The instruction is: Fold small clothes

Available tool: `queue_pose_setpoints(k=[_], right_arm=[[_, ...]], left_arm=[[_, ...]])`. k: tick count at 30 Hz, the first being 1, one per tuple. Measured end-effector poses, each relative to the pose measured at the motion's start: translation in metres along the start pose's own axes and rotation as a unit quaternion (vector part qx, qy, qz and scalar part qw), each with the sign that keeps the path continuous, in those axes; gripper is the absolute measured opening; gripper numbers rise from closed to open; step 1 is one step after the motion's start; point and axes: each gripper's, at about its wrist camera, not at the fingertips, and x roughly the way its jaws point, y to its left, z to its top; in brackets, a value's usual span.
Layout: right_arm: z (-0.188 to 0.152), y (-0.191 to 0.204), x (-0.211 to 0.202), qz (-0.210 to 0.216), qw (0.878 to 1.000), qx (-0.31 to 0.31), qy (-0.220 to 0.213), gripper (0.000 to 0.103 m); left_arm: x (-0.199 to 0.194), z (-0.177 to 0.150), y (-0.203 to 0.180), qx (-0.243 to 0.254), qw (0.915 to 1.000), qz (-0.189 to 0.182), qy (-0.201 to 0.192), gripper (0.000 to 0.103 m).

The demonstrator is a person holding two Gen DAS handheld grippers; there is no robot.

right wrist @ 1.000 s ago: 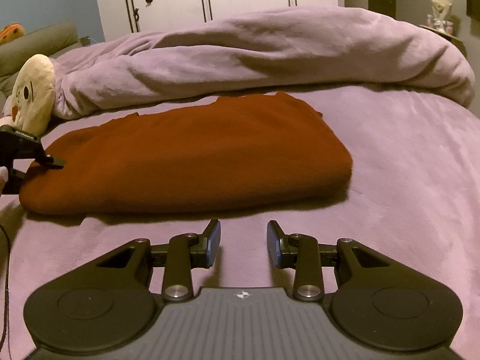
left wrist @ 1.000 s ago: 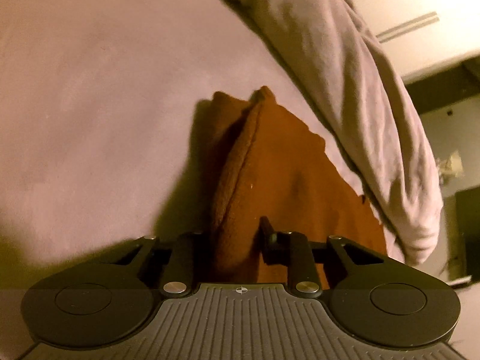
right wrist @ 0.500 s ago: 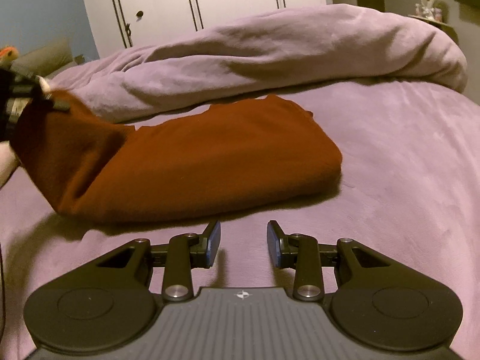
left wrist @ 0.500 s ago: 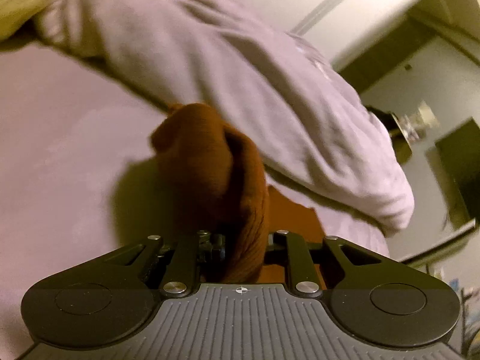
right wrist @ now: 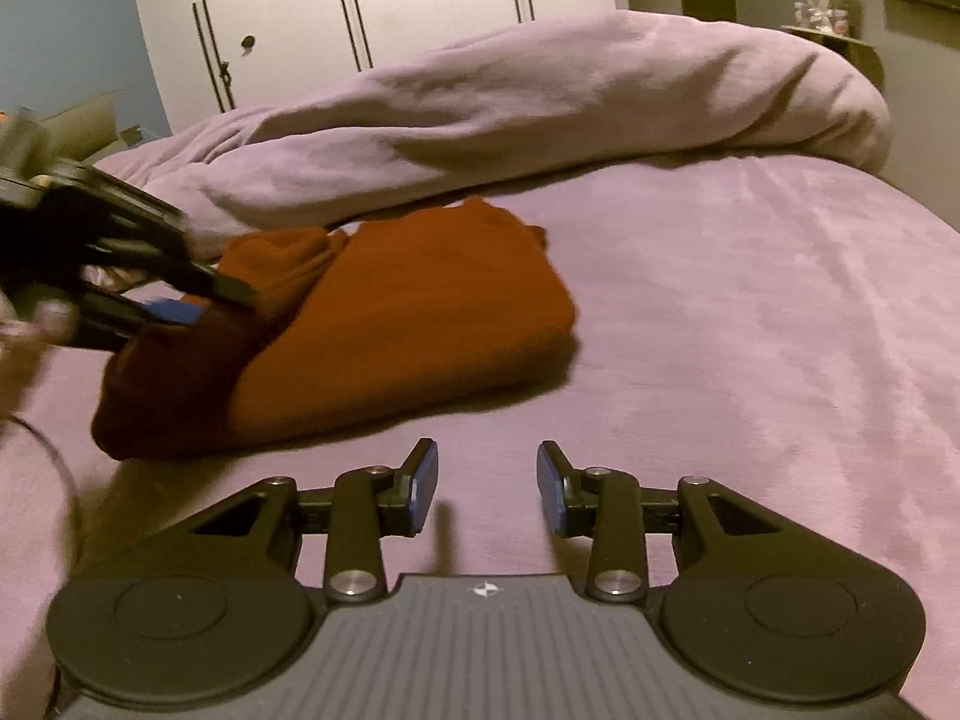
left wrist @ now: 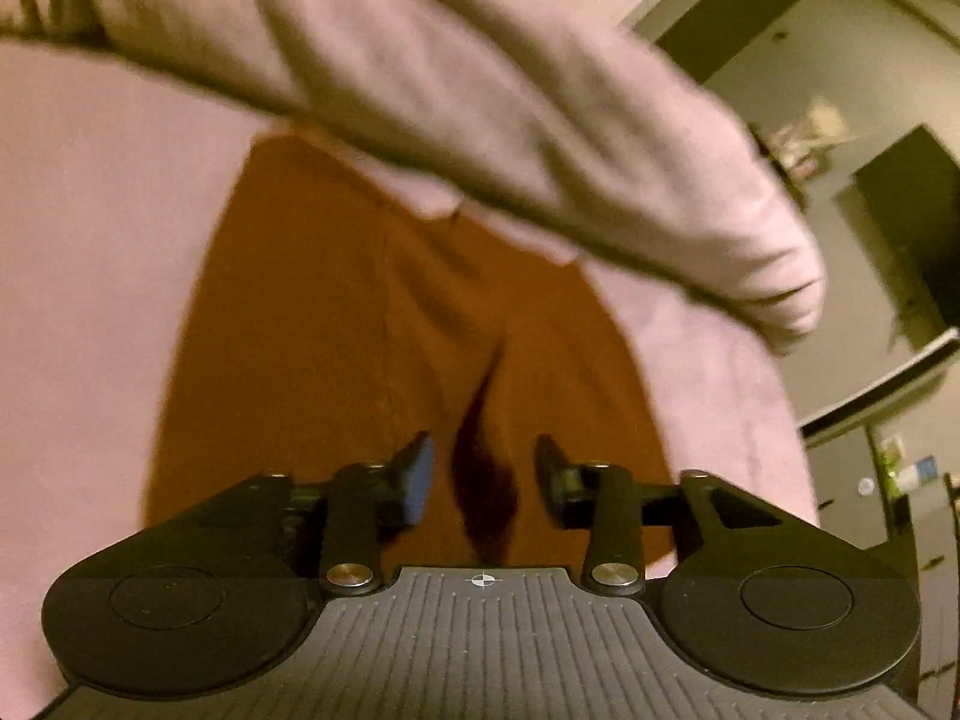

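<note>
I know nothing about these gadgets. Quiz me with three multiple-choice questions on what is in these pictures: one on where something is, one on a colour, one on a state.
1. Where does the folded garment lie?
A. on the bed cover
B. on the floor
C. inside the wardrobe

2. What colour is the garment?
A. blue
B. rust brown
C. white

3. How is the right gripper?
A. clamped on the garment
B. holding the duvet
C. empty, jaws apart

Answers:
1 A: purple cover surrounds the garment, in front of the rolled duvet.
2 B: both views show rust-brown cloth.
3 C: only bare cover shows between its fingers, short of the garment.
</note>
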Motion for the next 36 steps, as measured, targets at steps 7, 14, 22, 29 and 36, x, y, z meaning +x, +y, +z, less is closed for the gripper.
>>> queue_pose_setpoints(k=[7,14,22,29,36], right_arm=[[0.000,0.003,0.011,-0.004,1.000,0.006,0.005,0.036],[0.004,0.018,0.014,-0.015,1.000,-0.017,0.018,0.036],[0.007,0.006,0.015,-0.042,0.999,-0.004,0.019,0.039],[0.007,0.003,0.015,-0.063,0.997,0.002,0.032,0.047],[0.016,0.013,0.005,-0.062,0.998,-0.012,0.020,0.052]], left_arm=[[-0.041,-0.003,0.031,0.025,0.9899,0.129,-0.053,0.056],[-0.009,-0.016,0.039,0.048,0.9887,0.142,-0.005,0.068],[0.015,-0.035,0.002,0.105,0.9716,0.211,-0.021,0.080],[0.019,-0.038,0.003,0.117,0.9683,0.216,-0.045,0.087],[-0.031,-0.050,0.027,0.075,0.9773,0.188,-0.063,0.087]])
